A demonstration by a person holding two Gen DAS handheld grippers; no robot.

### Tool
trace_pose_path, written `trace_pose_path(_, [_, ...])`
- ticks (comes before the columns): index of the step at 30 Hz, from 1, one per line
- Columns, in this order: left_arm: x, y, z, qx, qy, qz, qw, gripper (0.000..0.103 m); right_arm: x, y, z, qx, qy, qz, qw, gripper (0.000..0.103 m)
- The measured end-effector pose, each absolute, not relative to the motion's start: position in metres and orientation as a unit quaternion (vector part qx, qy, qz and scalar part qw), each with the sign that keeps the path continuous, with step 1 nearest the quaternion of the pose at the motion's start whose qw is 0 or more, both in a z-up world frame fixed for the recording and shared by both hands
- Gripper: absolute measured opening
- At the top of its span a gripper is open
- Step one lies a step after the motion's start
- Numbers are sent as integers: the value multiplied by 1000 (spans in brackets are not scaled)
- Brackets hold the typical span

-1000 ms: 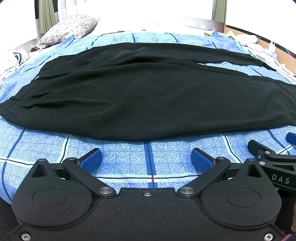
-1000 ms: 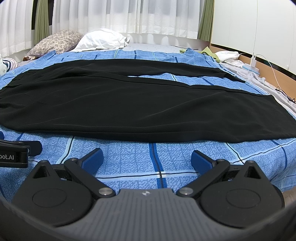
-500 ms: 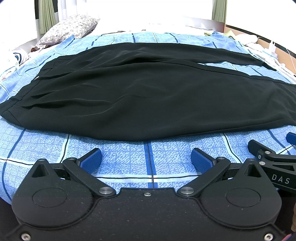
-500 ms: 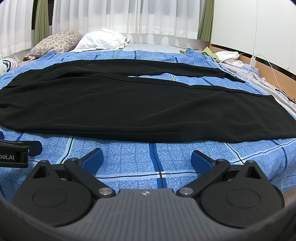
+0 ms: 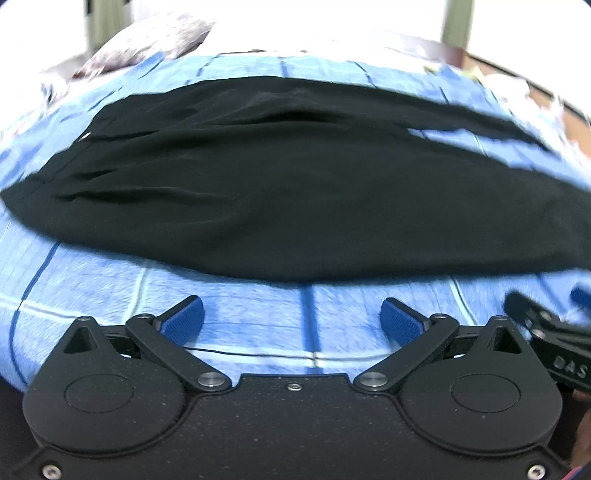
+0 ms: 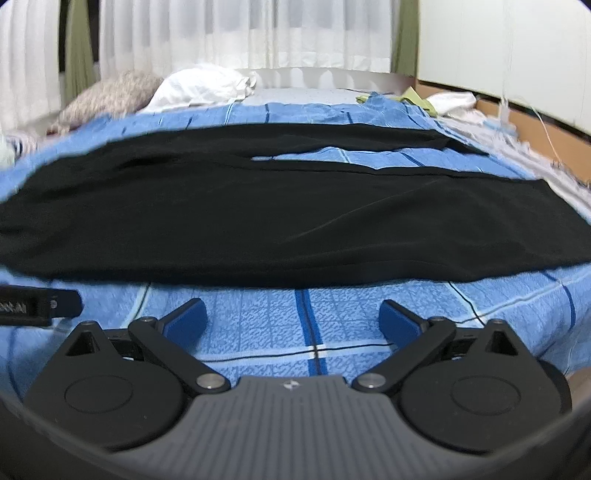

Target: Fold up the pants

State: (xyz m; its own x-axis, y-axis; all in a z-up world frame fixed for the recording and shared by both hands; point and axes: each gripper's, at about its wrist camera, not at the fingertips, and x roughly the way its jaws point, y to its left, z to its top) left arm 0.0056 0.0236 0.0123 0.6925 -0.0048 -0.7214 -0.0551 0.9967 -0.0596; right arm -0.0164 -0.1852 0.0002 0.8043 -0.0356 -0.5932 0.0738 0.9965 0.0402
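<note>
Bedroom — bed (image 6: pixel 258 332), pillows (image 6: pixel 199 86), curtains (image 6: pixel 221 33)

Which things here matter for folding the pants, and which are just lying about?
For the job:
- black pants, spread flat on the blue checked bedspread
- left gripper, jaws open, empty
- right gripper, jaws open, empty

Lying about:
- white pillow
- patterned pillow
- green cloth
- white cables
</note>
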Motion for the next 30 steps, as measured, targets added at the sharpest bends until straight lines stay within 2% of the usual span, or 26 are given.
trace_pose_path(1, [5,36,17,-66,385,19,920,94,-18,-194,2,59,307,-21,950,103])
trace_pose_path(7, [11,118,31,-192,341,93,915,93,-21,-243,7,203,286,-24,936,93])
trace_pose_path(11, [25,154,30,-197,330,155,910,93,-5,-253,6,206,290,-60,933,83])
trace_pose_path(17, [46,199,18,-215,333,218,892,91,22,-277,2,229,290,-154,916,60])
trace_pose_path(22, [63,214,12,-204,327,244,890,91,38,-300,-2,219,278,-196,914,54])
trace_pose_path(26, [74,214,8,-196,311,277,888,87,54,-316,-3,214,282,-217,910,38])
trace_pose_path(27, [78,215,7,-193,307,286,887,79,56,-318,-3,211,284,-222,909,37])
trace_pose_path(28, [81,214,6,-185,303,300,886,57,61,-322,-3,208,288,-225,907,24])
trace_pose_path(29, [84,212,6,-170,301,317,883,39,63,-324,-2,206,290,-226,907,10])
trace_pose_path(30, [87,211,6,-154,303,334,879,14,64,-326,-1,204,292,-226,907,9])
